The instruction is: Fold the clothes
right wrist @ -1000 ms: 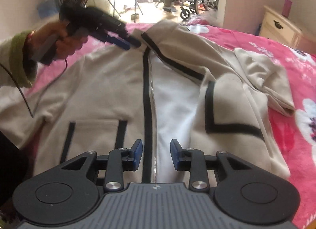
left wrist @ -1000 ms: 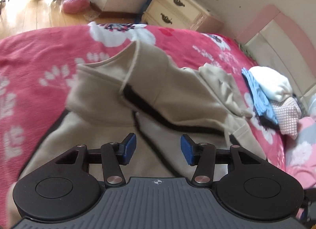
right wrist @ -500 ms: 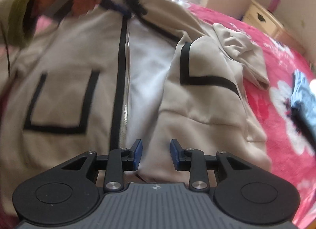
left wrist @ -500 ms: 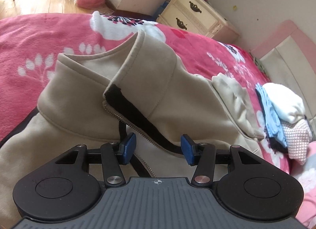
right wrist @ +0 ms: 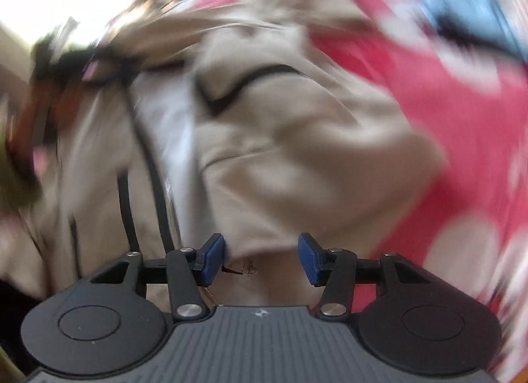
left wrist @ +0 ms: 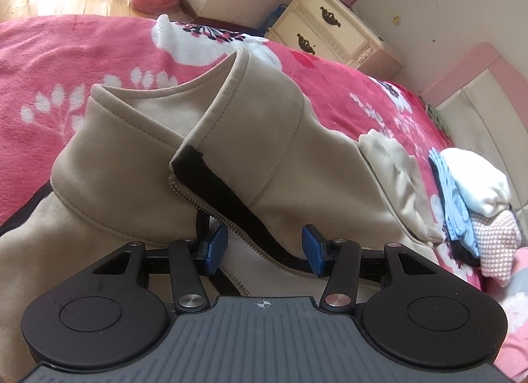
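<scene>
— Looking along the left gripper (left wrist: 265, 249), what do you see?

— Its two blue pads stand apart. The black-edged zipper strip (left wrist: 231, 198) of a beige jacket (left wrist: 132, 165) runs through the gap between them, and neither pad presses on it, so the gripper is released.

— Where does the jacket lie?

— Spread on a pink blanket (left wrist: 66, 62) with white flowers, on a bed. The collar (left wrist: 250, 109) stands up just beyond the pads, and the zipper teeth run down from it toward the gripper. A loose beige flap (left wrist: 392, 165), perhaps a sleeve, lies crumpled to the right.

— Anything else on the bed?

— A small pile of clothes (left wrist: 475, 191) at the right edge, blue, white and pink check, well apart from the collar. Behind the bed there is a cream nightstand (left wrist: 330, 33) against the wall, and a pink headboard (left wrist: 478, 86) to the right.

— And the right gripper (right wrist: 262, 259)?

— That view is badly blurred. Its jaws are opening, and the pads are wide apart over the lower edge of the jacket (right wrist: 297, 152). Cloth lies below the gap, but I see no pad pressing on it, so it grips nothing.

— Can you see the other tool from there?

— Only a dark smear at the upper left, near the collar end. I cannot tell more.
</scene>
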